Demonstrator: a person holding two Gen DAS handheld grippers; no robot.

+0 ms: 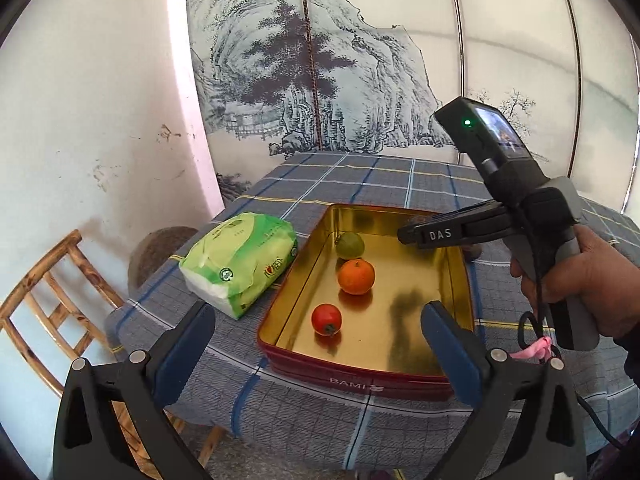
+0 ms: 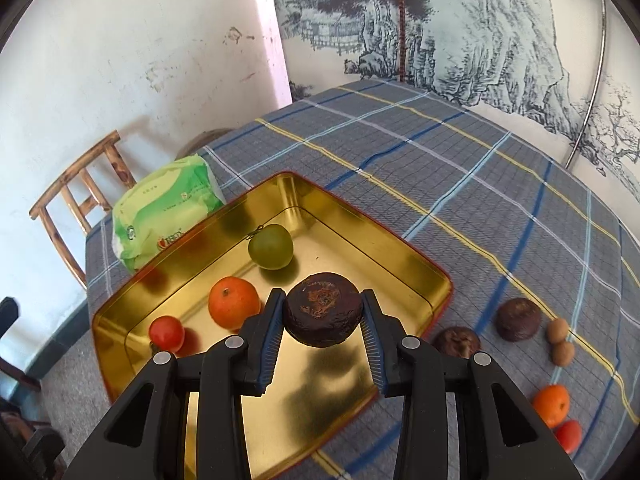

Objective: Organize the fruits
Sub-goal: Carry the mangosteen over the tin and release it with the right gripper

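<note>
A: Step in hand looks like carrying. The right gripper [image 2: 323,312] is clamped on a dark brown fruit [image 2: 322,309], one pad on each side, and hangs over the gold tin [image 2: 424,276]. The fruit sits clear of the tin floor; its shadow lies below it.

B: And what is already in the tin?

A: A green fruit [image 2: 271,246] toward the far corner, an orange [image 2: 233,301] just left of the held fruit, a tomato [image 2: 167,333] nearer the left wall. All three lie in a loose row.

B: The left gripper [image 1: 320,344]?

A: Jaws wide apart, nothing between the pads. It hovers at the near edge of the tin, with the tomato seen between its fingers but well ahead of them.

B: The next move?

A: Judging by the layout: lower the dark fruit onto bare floor right of the orange, then release. The risk is a roll into the orange if it drops from height.

B: What is left on the counter [image 2: 460,168]?

A: Right of the tin: two more dark fruits [image 2: 517,319], two small brown nuts [image 2: 560,340], another orange [image 2: 551,405], a red fruit [image 2: 568,435]. A green packet [image 2: 164,216] sits left of the tin.
</note>
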